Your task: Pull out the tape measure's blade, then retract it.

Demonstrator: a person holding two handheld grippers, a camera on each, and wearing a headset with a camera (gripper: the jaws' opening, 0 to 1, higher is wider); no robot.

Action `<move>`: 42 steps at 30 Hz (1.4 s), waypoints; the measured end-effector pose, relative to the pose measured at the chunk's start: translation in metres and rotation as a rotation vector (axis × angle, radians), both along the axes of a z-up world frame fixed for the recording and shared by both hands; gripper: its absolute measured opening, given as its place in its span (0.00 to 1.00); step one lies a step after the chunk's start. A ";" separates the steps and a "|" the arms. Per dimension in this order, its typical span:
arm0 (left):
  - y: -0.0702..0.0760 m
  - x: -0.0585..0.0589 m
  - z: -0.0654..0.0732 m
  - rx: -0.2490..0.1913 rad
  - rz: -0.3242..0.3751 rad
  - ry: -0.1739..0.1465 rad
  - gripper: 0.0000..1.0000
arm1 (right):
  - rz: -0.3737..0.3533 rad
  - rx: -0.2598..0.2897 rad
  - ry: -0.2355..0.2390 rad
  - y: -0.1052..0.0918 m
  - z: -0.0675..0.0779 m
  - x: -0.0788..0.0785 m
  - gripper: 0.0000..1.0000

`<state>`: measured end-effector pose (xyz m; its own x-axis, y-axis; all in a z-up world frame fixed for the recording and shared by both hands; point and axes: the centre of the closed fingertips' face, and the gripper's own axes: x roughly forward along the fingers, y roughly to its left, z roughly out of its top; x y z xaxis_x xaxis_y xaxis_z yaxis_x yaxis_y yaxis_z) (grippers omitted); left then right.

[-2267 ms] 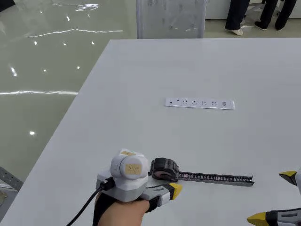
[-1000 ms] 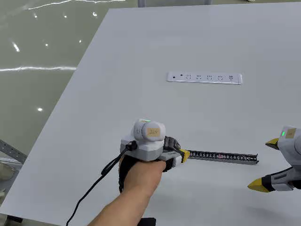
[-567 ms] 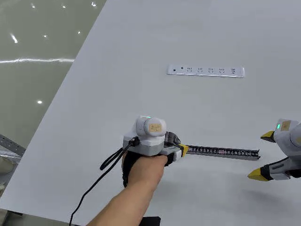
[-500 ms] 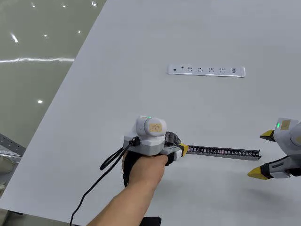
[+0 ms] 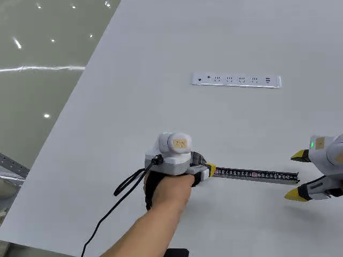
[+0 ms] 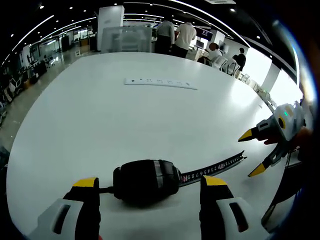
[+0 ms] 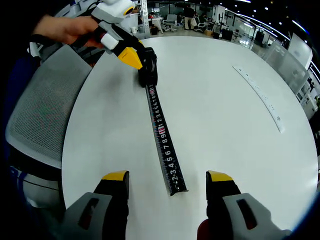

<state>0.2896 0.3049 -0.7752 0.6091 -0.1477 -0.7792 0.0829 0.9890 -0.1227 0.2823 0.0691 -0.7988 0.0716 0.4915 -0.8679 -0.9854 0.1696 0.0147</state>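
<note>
Now your left tongs (image 6: 150, 182), spread, bracket the tape measure's case (image 7: 148, 67) to steady it; your right tongs (image 7: 168, 176), spread, flank the blade's tip (image 7: 177, 190), seemingly to pinch it.

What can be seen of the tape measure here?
The black-cased tape measure lies on the white table, its body between the open jaws of the left gripper, gaps either side. Its dark, numbered blade is pulled out flat, tip between the open jaws of the right gripper, ungripped.

left claw (image 6: 151, 182): jaws spread | right claw (image 7: 167, 176): jaws spread | facing each other
</note>
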 end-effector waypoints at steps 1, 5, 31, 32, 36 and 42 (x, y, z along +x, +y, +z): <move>0.000 0.000 0.000 0.000 0.000 0.001 0.79 | 0.009 -0.003 -0.003 -0.001 -0.001 0.001 0.57; 0.002 0.002 -0.003 -0.002 0.008 0.009 0.78 | 0.040 -0.023 -0.017 -0.004 -0.007 0.004 0.50; 0.005 0.006 -0.017 -0.036 0.073 0.042 0.74 | 0.162 -0.081 -0.014 -0.019 -0.022 0.004 0.27; 0.005 0.006 -0.017 -0.036 0.073 0.042 0.74 | 0.165 -0.080 -0.014 -0.019 -0.022 0.004 0.26; 0.005 0.005 -0.019 -0.041 0.084 0.044 0.72 | 0.169 -0.082 -0.013 -0.020 -0.022 0.005 0.22; 0.007 0.004 -0.020 -0.046 0.099 0.043 0.71 | 0.167 -0.084 -0.012 -0.020 -0.022 0.007 0.18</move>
<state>0.2936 0.3120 -0.7954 0.5889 -0.1246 -0.7985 -0.0212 0.9853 -0.1694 0.2893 0.0492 -0.8208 0.0062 0.4237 -0.9058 -1.0000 0.0040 -0.0050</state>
